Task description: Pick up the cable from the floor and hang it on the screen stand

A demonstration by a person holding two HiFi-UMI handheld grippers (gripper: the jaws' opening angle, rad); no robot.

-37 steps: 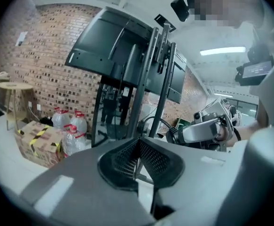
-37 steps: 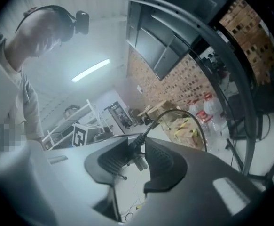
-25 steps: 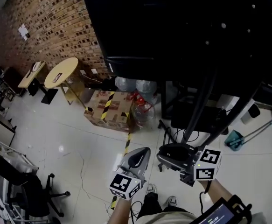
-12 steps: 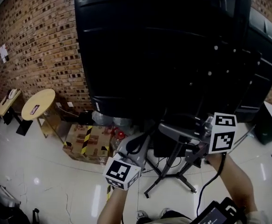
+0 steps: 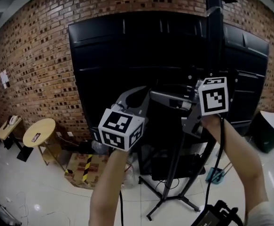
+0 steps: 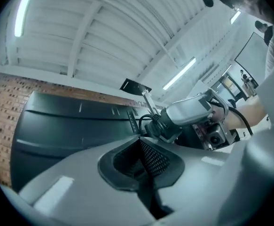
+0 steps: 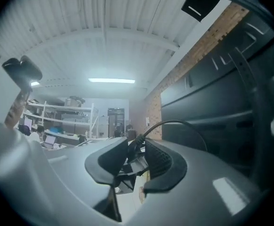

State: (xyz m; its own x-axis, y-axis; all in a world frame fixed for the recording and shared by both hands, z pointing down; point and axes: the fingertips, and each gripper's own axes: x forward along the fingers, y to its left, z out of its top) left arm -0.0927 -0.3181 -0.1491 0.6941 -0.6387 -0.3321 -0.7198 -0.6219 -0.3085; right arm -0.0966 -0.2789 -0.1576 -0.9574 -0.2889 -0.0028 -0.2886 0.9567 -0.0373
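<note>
Only its own view shows the right gripper (image 7: pixel 136 155) pinching the black cable (image 7: pixel 174 122), jaws partly apart. The left gripper (image 6: pixel 143 150) is fully closed, empty, facing the screen (image 6: pixel 71 126).

dim fisheye-warped views, glare from a ceiling tube (image 7: pixel 111 80)

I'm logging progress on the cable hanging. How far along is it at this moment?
Done: the thin black cable is off the floor, clamped in the right tool. In hand: both tools are up at the back of the big black screen; the left tool is shut, apparently empty. Left: drape the cable over the black metal screen stand and let go.
</note>
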